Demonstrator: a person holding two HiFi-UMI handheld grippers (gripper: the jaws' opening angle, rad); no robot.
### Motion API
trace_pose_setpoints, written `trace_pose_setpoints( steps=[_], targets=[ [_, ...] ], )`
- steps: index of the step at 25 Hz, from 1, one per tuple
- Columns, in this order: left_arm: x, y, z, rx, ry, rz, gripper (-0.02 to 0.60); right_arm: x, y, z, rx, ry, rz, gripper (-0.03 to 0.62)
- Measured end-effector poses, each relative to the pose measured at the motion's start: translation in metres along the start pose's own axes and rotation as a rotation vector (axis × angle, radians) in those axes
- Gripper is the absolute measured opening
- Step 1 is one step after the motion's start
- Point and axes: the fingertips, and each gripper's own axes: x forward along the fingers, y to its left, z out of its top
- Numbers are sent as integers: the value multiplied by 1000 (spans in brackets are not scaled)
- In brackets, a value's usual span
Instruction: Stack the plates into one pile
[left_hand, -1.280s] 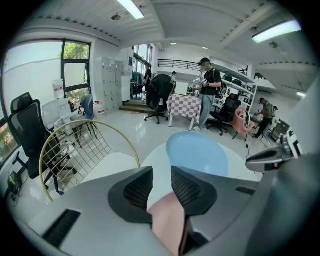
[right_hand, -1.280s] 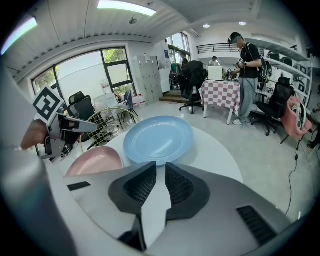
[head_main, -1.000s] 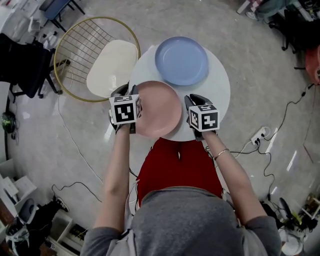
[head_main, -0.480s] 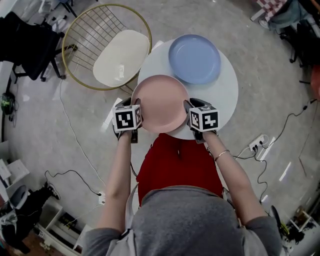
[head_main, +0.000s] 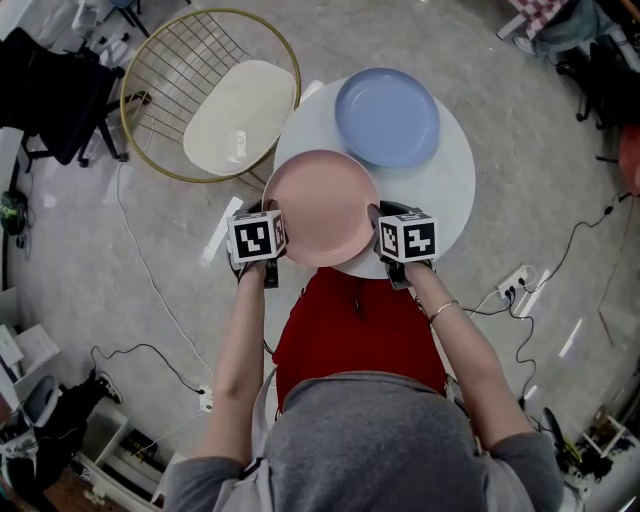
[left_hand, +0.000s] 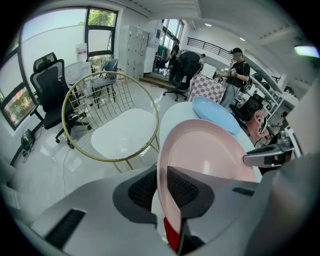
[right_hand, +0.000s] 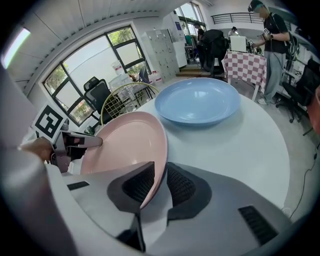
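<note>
Nearest the person, the left hand-held gripper (left_hand: 161, 186) has just been closing its jaws, and the left rim of the round, glossy pink plate (head_main: 320, 205) stands between its ribbed pads; they look pressed onto it. Opposite, the right hand-held gripper (right_hand: 159, 182) has the plate's right rim between its pads as well, and it too appears clamped on, though the bite is shallow. So the pink plate is held by both rims at the near edge of the round white worktop (head_main: 445, 190). Whether it has left the surface I cannot tell.

The step in hand, I judge, is the lift and carry. Both sides should rise together, keeping the plate level, since an uneven pull could twist a thin rim out of either grip. It should rise high enough to clear the other plate's lip before travelling.

Farther along the worktop, apart from the pink one, lies the round pale blue plate (head_main: 387, 117), empty and face up. The pink plate should be centred over it, lowered until the two nest, and let go on both sides at once.

Beyond the worktop, on the floor at its left, stands a gold wire chair with a cream cushion (head_main: 240, 115), well out of the path.
</note>
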Motion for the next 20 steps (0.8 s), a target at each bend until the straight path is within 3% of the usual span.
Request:
trace_pose_setpoints(
  steps=[12, 20],
  targets=[
    [-15, -15, 35, 53, -68, -34, 63, -27, -4, 23, 107, -107, -18, 92],
    [-18, -41, 95, 95, -138, -81, 62, -52, -27, 59, 145, -198, -41, 92]
  ],
)
